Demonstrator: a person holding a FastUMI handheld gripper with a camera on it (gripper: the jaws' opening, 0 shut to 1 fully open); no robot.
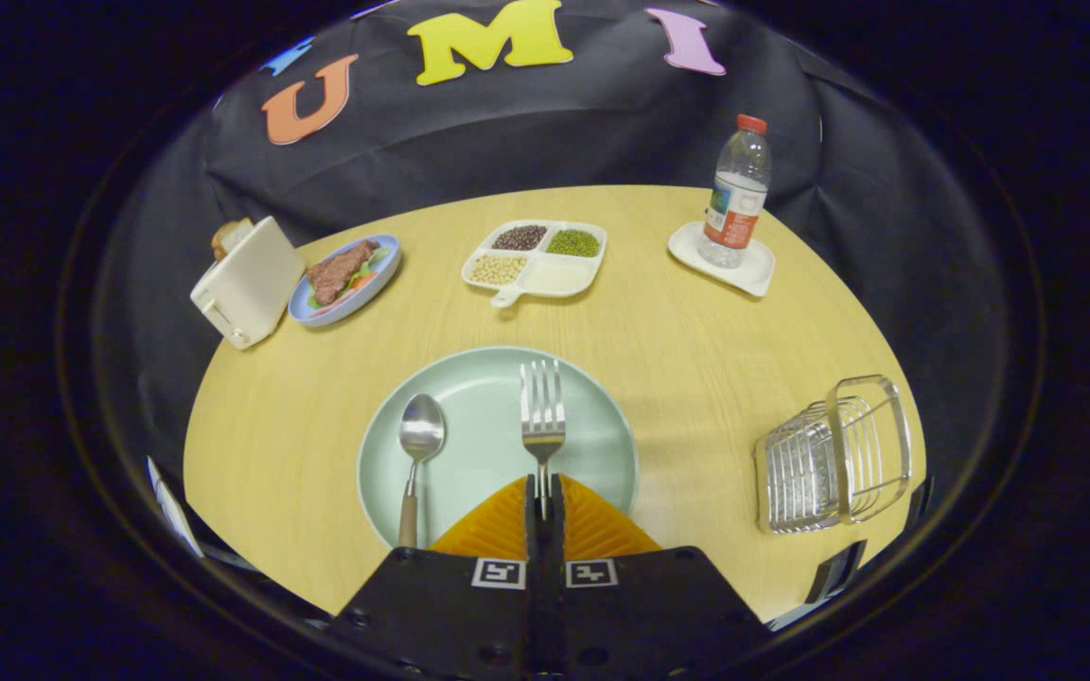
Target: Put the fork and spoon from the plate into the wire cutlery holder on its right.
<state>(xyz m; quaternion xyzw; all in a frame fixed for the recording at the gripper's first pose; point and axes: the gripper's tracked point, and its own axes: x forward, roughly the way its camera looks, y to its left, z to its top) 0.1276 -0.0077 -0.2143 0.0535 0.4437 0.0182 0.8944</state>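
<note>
A: Round wooden table (696, 331) first; the pale green plate (479, 378) lies just ahead, the wire cutlery holder (834, 454) to its right.

B: The gripper (543, 492) pinches the fork (542, 416) handle; the spoon (417, 454) lies beside it. Lift straight, I'd say, before swinging right.

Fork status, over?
Tool shut on fork handle, over the plate. Spoon on plate. Wire cutlery holder right, path open.

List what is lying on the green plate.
On the plate lie a spoon and a fork. The gripper is shut on the fork's handle, which its fingers cover.
</note>
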